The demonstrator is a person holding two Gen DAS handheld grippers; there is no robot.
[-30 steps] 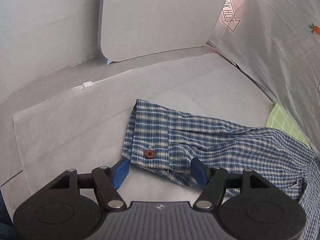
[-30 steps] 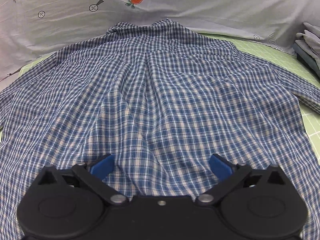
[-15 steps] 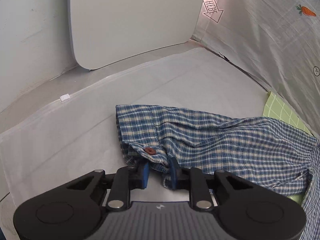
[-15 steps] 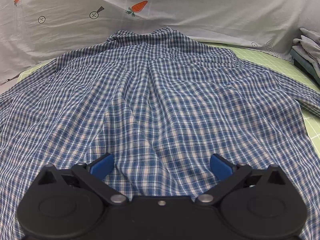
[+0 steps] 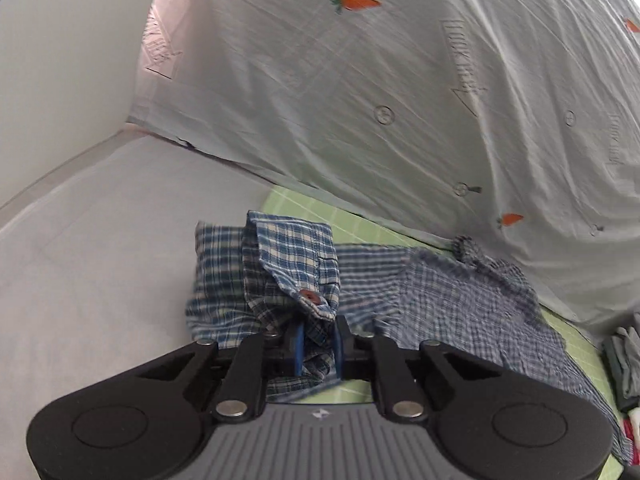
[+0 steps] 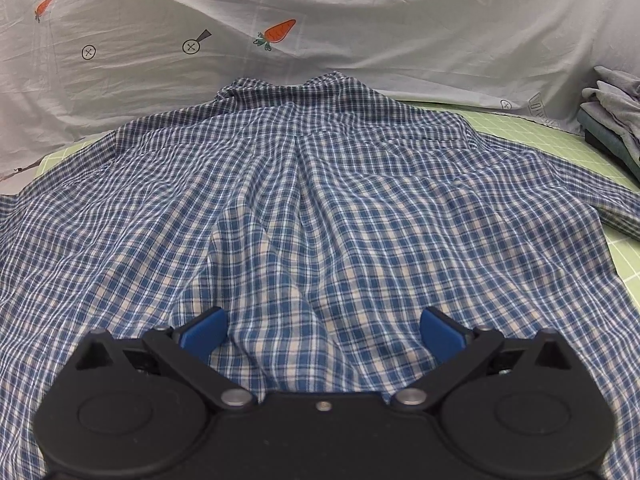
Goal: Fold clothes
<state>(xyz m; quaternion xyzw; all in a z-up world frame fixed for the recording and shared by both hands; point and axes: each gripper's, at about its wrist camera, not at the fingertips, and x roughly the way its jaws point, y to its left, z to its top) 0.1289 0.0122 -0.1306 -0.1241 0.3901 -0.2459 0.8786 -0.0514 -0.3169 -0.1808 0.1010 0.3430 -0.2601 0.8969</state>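
A pale sheet printed with carrots [image 5: 356, 1] hangs behind the work surface, where a white cover meets a green gridded mat [image 5: 298, 204]. In the left wrist view, the left gripper [image 5: 317, 340] has just been closing, and its blue pads now pinch the cuff [image 5: 292, 264] of the checked shirt's sleeve, just below the brown button [image 5: 308, 297]. The cuff stands lifted and doubled back over the sleeve, which suggests the sleeve is being carried inward toward the shirt's body for the first fold. The rest of the shirt [image 5: 452, 304] trails off to the right across the mat.

In the right wrist view, the same sheet forms the backdrop, and the shirt [image 6: 320, 200] lies spread back-up on the green mat, collar farthest from the camera. The right gripper [image 6: 322, 330] hovers low over the lower back with its jaws spread wide, gripping nothing; it looks placed to steady the cloth. A stack of folded grey clothes [image 6: 612, 120] sits at the right edge. No containers are visible.
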